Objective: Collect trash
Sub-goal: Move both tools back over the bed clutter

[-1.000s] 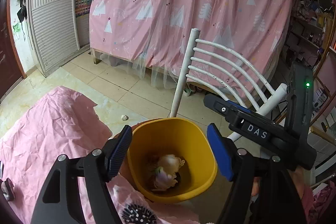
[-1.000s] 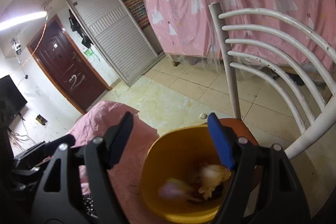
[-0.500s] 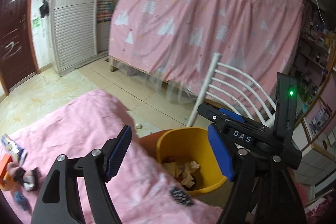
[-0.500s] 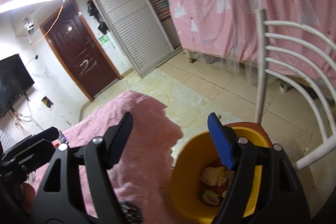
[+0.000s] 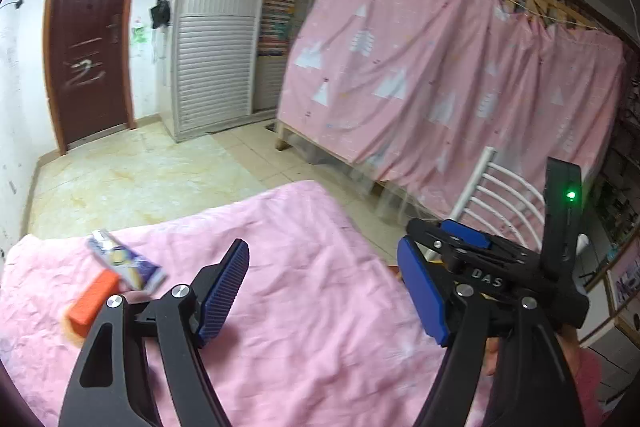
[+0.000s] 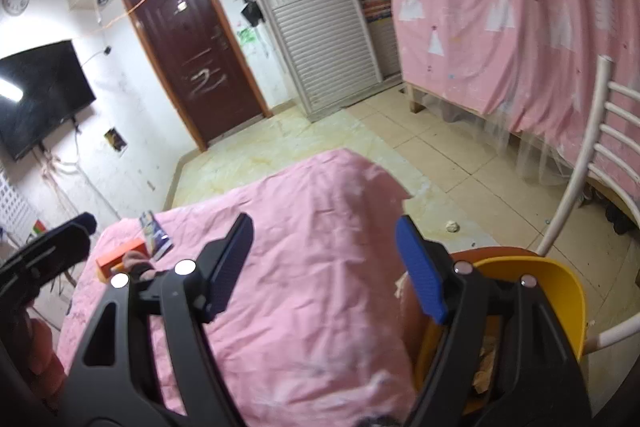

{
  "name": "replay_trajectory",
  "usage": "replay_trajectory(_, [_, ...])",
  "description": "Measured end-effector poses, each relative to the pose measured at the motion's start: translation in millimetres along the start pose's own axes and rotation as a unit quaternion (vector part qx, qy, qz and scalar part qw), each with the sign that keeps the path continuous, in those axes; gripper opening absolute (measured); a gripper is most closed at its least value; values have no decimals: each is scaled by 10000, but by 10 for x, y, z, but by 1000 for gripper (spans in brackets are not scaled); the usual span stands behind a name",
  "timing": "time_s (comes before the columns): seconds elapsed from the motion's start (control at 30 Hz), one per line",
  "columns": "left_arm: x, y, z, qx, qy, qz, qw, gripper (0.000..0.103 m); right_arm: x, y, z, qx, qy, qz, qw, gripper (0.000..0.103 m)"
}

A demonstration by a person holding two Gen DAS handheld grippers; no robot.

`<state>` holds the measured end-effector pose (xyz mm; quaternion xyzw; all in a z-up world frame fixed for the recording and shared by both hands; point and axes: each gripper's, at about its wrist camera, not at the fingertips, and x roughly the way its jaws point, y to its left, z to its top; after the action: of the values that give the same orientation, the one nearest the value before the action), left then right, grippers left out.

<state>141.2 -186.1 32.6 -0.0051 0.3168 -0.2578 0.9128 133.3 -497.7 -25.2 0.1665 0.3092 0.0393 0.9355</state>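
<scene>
My left gripper (image 5: 324,295) is open and empty above the pink-covered table (image 5: 304,227). A purple-and-white wrapper (image 5: 126,265) and an orange box (image 5: 94,297) lie at the table's far left; they also show in the right wrist view, the wrapper (image 6: 155,235) next to the box (image 6: 120,255). My right gripper (image 6: 326,267) is open and empty over the table's right end. The yellow bin (image 6: 560,291) with crumpled trash inside stands at the right, partly hidden behind its right finger.
A white slatted chair (image 6: 592,131) stands right of the bin. A pink curtain (image 5: 440,83) hangs behind it. A small paper scrap (image 6: 453,226) lies on the tiled floor. A dark door (image 5: 86,55) and a white shutter cabinet (image 5: 216,59) are at the back.
Both grippers have swung left and up, away from the bin toward the table. The bin has left the left wrist view; the wrapper and orange box have come into view.
</scene>
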Motion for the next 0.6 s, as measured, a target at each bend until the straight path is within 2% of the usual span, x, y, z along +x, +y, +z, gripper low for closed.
replay_trajectory(0.23, [-118,579,-38,-235,-11,481,9986,68,202,436,-10,-356,226,143,9990,71])
replay_trajectory(0.6, [-263,1339,-145,-748,29,902,9931,68,534,1115,-129,-977,616,481,9921,71])
